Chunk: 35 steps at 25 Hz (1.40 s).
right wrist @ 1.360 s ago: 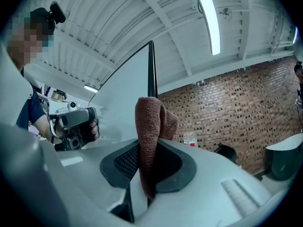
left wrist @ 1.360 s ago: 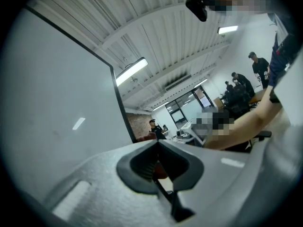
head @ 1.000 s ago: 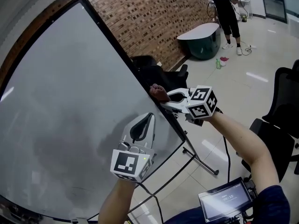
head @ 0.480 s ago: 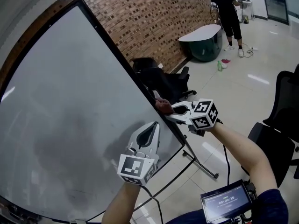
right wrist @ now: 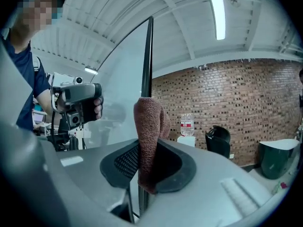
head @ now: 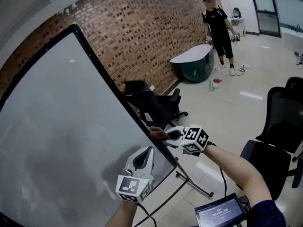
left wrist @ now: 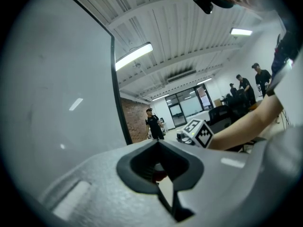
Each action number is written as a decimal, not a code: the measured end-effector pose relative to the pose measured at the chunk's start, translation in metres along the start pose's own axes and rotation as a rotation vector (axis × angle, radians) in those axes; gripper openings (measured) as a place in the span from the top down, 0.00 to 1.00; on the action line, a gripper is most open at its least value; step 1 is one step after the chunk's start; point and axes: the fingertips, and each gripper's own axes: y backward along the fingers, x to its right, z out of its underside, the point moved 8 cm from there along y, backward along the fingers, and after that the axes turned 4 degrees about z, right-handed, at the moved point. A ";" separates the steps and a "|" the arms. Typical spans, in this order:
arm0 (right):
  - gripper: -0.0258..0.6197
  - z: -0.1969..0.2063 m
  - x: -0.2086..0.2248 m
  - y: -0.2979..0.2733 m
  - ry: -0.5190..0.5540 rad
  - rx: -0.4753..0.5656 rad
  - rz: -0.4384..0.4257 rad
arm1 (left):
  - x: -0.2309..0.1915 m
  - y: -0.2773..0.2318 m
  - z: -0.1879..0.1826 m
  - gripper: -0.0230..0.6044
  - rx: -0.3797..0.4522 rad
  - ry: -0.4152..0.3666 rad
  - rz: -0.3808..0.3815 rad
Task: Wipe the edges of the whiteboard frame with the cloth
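Half of the brown cloth (right wrist: pixel 149 136) sinks out of sight between the jaws of the right gripper (right wrist: pixel 151 167), which clamp it folded over the black whiteboard frame (right wrist: pixel 148 56). In the head view only a tuft shows. The board's lower left is cut off. The left gripper (head: pixel 150 149) hangs by the board's face, jaw tips together and empty, near the cloth but apart from it; whether it touches the board is unclear.

Reddish-brown cloth (right wrist: pixel 148 136), black whiteboard frame (right wrist: pixel 147 56), red brick wall (right wrist: pixel 227 98) (pale mortar).
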 end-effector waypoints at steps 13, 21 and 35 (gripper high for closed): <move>0.86 0.026 -0.004 0.011 -0.106 -0.007 0.070 | -0.006 0.007 0.022 0.96 0.003 0.103 0.010; 0.86 0.047 -0.020 0.019 -0.197 -0.018 0.194 | 0.001 0.019 0.049 0.96 0.006 0.090 0.135; 0.86 0.093 -0.033 0.008 -0.229 0.074 0.154 | 0.022 0.009 0.076 0.96 -0.100 0.129 0.177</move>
